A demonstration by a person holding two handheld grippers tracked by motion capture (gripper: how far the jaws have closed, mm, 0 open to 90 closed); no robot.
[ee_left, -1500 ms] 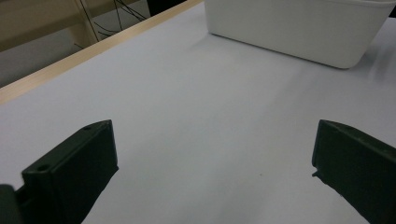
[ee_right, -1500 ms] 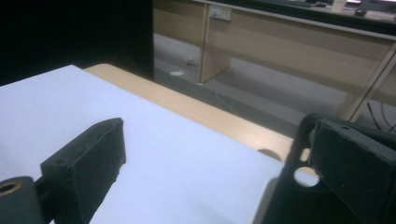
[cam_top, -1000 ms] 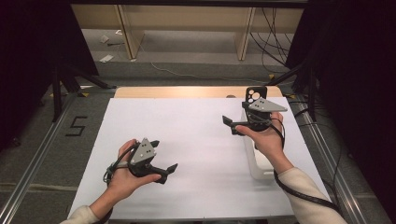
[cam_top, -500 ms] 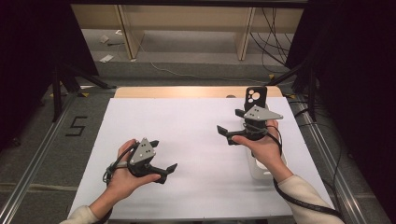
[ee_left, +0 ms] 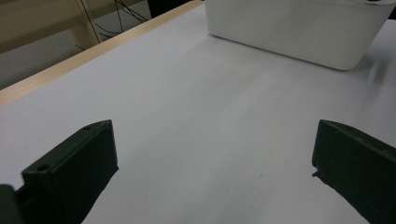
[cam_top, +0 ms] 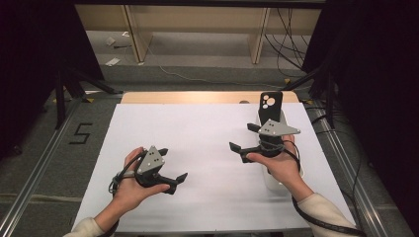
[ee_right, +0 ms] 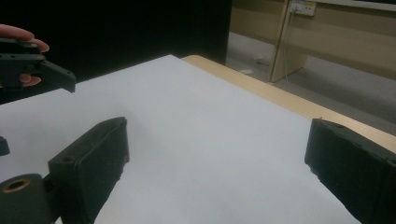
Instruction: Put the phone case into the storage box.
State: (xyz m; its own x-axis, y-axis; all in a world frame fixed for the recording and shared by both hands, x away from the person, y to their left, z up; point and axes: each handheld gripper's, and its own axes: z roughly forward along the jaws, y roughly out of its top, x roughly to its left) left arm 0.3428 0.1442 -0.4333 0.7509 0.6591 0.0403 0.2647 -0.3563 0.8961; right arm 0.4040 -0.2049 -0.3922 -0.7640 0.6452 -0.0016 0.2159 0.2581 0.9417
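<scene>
My left gripper (cam_top: 173, 164) is held low over the white sheet (cam_top: 207, 143) at the near left, jaws wide apart with nothing between them (ee_left: 215, 158). My right gripper (cam_top: 242, 137) hovers at the right, jaws pointing left, open and empty too (ee_right: 215, 154). Just behind the right gripper a black phone (cam_top: 271, 104) stands upright, camera lenses at its top. It rests in a long white box (cam_top: 272, 181) along the sheet's right side. The same white box (ee_left: 299, 32) lies ahead in the left gripper view. The left gripper (ee_right: 35, 65) appears far off in the right gripper view.
A bare strip of wooden table edge (cam_top: 197, 97) runs along the far side of the sheet. Metal rails (cam_top: 39, 168) flank the table on both sides. Cables (cam_top: 291, 29) and wooden legs (cam_top: 133, 34) are on the floor beyond.
My right gripper has drifted back toward the person and slightly down, away from the phone. The left gripper has stayed put.
</scene>
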